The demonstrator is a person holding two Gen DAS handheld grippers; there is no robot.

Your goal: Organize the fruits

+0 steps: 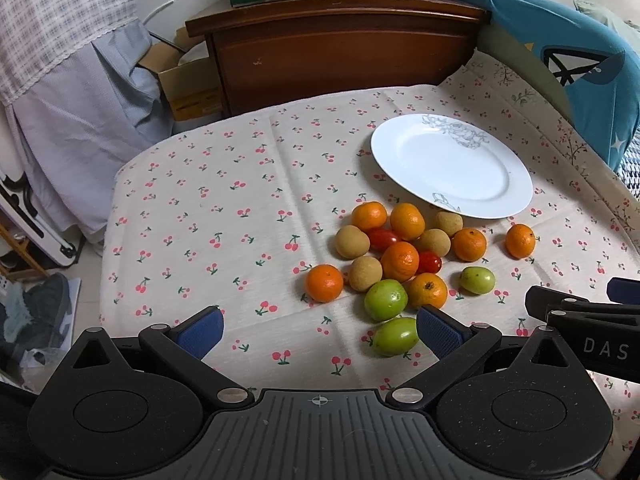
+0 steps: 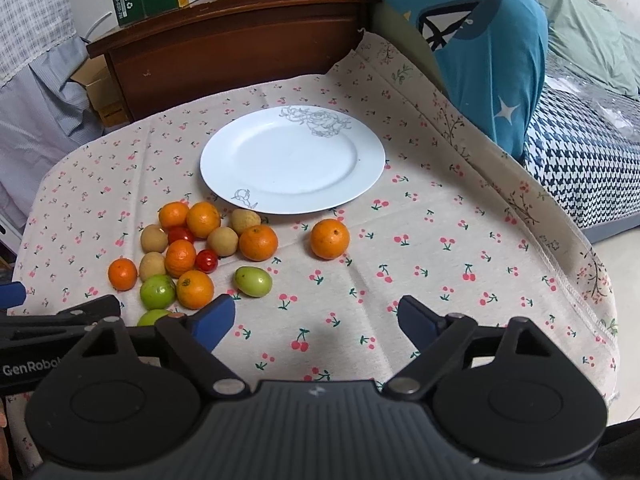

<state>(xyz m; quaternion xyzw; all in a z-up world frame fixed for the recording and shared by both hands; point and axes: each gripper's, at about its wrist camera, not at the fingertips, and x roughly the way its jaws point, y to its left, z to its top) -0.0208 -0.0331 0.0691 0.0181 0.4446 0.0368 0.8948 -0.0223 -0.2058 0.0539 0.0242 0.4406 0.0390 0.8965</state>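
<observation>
A white plate [image 1: 452, 168] [image 2: 292, 160] lies bare on the cherry-print cloth. In front of it sits a pile of several oranges [image 1: 400, 261] [image 2: 180, 258], tan longans [image 1: 352, 242], two cherry tomatoes [image 1: 430, 262] and three green fruits [image 1: 385, 299] [image 2: 253, 281]. One orange [image 2: 330, 238] lies apart to the right. My left gripper [image 1: 320, 332] is open and empty, near the closest green fruit [image 1: 396, 336]. My right gripper [image 2: 316, 320] is open and empty, right of the pile.
A wooden nightstand [image 1: 340, 52] with green and blue boxes stands behind the table. A blue pillow [image 2: 480, 48] and bedding lie at the right. Draped fabric [image 1: 80, 100] and floor clutter are at the left. The cloth's edge drops off at the right [image 2: 580, 300].
</observation>
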